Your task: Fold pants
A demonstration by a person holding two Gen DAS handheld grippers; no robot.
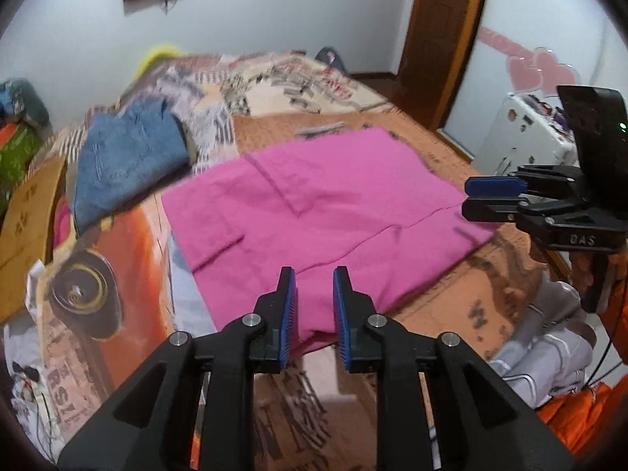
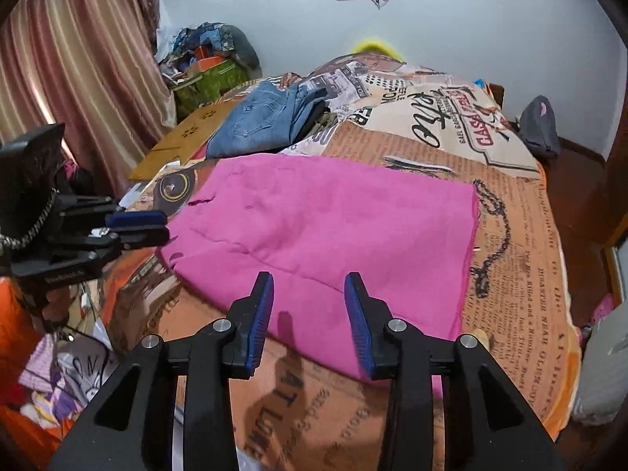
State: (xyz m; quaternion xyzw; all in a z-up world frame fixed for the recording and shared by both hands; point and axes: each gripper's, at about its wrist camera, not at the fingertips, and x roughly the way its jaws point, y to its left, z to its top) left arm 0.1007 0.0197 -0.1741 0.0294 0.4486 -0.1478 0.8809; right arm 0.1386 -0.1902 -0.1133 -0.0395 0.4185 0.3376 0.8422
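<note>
Pink pants (image 1: pixel 314 212) lie folded in a flat rectangle on the bed; they also show in the right wrist view (image 2: pixel 322 231). My left gripper (image 1: pixel 314 274) is open and empty, hovering over the near edge of the pants. It shows from the side in the right wrist view (image 2: pixel 157 225). My right gripper (image 2: pixel 309 280) is open and empty, above the near edge of the pants. It appears in the left wrist view (image 1: pixel 471 198) at the right side of the pants.
Folded blue jeans (image 1: pixel 129 161) lie behind the pink pants on the printed bedspread (image 2: pixel 522 235). A cardboard sheet (image 1: pixel 27 219) and a cluttered green box (image 2: pixel 208 78) stand beyond the bed. A wooden door (image 1: pixel 439 39) and a white cabinet (image 1: pixel 522 133) are at the right.
</note>
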